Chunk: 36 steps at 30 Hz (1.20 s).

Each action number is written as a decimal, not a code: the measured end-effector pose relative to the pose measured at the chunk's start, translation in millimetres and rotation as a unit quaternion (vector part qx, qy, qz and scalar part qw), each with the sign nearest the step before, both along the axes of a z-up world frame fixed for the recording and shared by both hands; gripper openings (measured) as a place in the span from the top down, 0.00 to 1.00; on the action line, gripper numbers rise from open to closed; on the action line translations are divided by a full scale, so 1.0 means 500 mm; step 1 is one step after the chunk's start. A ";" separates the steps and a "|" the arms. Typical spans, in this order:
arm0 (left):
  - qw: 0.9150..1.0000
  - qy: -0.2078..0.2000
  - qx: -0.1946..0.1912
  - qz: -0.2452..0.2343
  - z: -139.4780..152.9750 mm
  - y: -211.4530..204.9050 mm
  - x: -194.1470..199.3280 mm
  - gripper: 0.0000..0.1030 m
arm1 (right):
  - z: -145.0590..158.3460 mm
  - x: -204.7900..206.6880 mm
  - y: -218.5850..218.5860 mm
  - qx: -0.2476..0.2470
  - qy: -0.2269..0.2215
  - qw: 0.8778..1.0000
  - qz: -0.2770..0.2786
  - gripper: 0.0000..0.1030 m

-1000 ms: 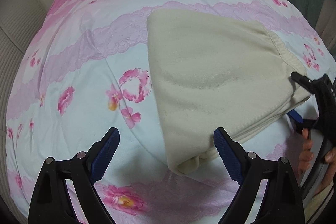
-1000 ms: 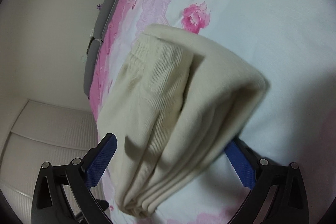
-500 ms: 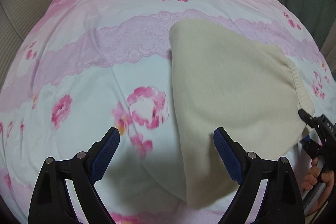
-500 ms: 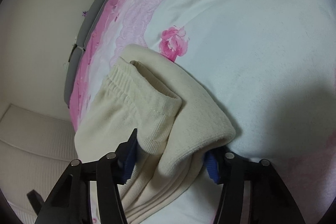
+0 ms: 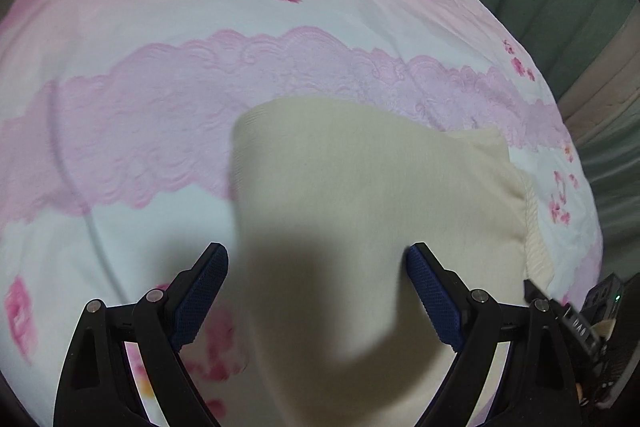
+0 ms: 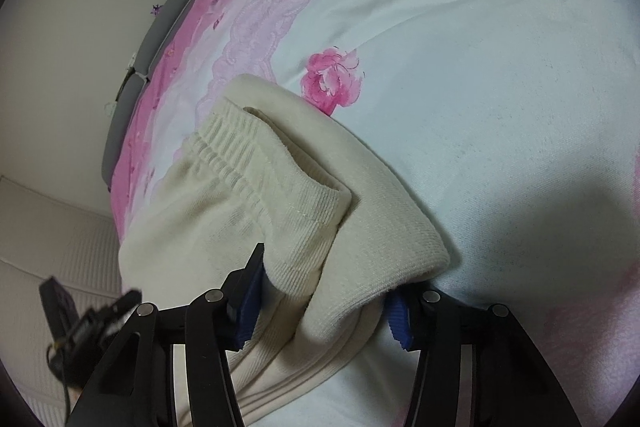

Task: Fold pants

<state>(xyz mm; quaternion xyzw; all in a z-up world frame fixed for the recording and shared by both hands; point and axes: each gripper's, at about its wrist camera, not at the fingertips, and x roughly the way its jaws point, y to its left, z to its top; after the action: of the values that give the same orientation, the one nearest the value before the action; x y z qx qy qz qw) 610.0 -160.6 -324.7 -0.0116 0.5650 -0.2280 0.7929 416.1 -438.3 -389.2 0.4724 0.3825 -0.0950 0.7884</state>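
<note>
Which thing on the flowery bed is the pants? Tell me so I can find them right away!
Look at the big bed with the pink flower blanket. Lying on it, nearest the two grippers, is a folded bundle of soft cloth: the cream pants, with a ribbed stretchy waistband at one end. They are the only plain thing there, with no pink and no flowers.

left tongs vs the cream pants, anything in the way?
Nothing visible. The left tongs are open right over the folded cream pants on the floral bedspread, only bare fabric between the pads. The right tongs already clamp the stacked edge.
</note>
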 end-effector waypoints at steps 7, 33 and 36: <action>0.999 0.030 -0.038 0.007 -0.033 -0.024 0.034 0.11 | 0.003 0.007 0.010 -0.005 0.006 1.000 -0.001 0.50; 0.999 0.010 -0.043 -0.028 0.160 -0.025 -0.046 0.71 | 0.204 0.043 0.044 -0.104 0.015 0.991 0.080 0.65; 0.998 0.000 -0.050 -0.035 0.209 -0.002 -0.083 0.71 | 0.254 0.025 0.057 -0.119 0.005 0.989 0.090 0.65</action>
<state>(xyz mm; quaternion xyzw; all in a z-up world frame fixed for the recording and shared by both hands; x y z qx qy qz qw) 568.7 -161.7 -220.5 -0.0316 0.5532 -0.2842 0.7824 428.8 -409.8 -262.4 0.3385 0.4130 -0.0711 0.8425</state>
